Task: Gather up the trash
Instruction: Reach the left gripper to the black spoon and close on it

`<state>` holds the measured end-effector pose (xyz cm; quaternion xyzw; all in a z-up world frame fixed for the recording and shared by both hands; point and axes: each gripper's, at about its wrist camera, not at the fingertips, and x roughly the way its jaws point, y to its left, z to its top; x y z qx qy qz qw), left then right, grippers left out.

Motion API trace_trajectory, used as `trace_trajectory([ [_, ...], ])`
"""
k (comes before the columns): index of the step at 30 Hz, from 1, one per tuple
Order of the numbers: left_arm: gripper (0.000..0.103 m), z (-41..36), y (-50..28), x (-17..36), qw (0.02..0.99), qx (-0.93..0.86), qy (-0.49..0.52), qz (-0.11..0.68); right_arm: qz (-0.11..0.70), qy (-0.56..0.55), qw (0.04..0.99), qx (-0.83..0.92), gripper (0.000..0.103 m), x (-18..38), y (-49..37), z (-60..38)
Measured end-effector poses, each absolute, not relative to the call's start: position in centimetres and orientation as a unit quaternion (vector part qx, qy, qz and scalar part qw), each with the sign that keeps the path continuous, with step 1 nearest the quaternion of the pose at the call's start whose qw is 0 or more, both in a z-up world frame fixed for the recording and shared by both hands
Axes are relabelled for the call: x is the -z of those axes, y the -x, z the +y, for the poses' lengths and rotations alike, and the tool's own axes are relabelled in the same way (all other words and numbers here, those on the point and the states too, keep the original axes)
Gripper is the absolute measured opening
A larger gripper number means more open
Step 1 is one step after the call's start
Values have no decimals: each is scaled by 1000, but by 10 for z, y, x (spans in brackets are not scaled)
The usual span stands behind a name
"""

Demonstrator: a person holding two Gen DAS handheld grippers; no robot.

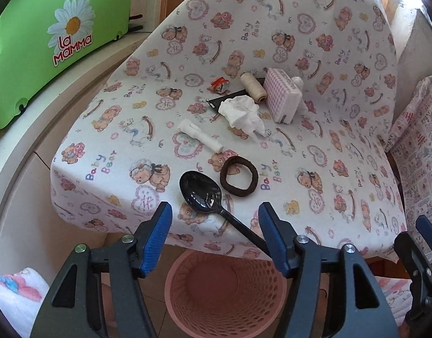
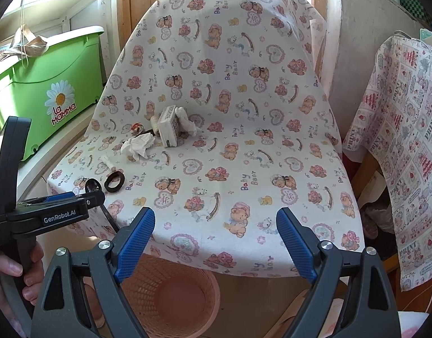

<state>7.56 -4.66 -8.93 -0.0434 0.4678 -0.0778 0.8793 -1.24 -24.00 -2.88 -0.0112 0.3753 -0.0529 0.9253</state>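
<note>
— Where's the trash?
— A crumpled tissue [image 1: 242,112] lies mid-seat on the bear-print cover [image 1: 314,169]; the black spoon [image 1: 200,193] overhangs the near edge, above the pink basket [image 1: 225,290].
— Grippers?
— The left gripper [image 1: 214,219] straddles the spoon's handle, released; the right gripper [image 2: 216,226] gapes, empty.

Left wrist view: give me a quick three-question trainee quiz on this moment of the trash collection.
1. True or false: the black spoon lies with its handle past the seat's front edge, between the left gripper fingers.
2. What stands on the floor below that edge? A) pink basket B) green box C) stool
3. Which item lies nearest the spoon's bowl?

Key:
1. True; the fingers are not pressing on it.
2. A, the pink basket.
3. The brown hair tie.
</note>
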Motion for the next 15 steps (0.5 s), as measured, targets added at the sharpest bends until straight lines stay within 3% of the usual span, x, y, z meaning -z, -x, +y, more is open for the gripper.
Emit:
trace_trajectory([
  [4,41,-49,-83,93,882,79,25,463,377,19,924,59,89,31,11,-237],
  [8,32,-62,-87,97,890,67,-35,450,374,28,925,61,89,30,10,-234],
  [15,29,-54,-100,96,891,79,-9,447,380,34,923,59,89,33,7,-230],
])
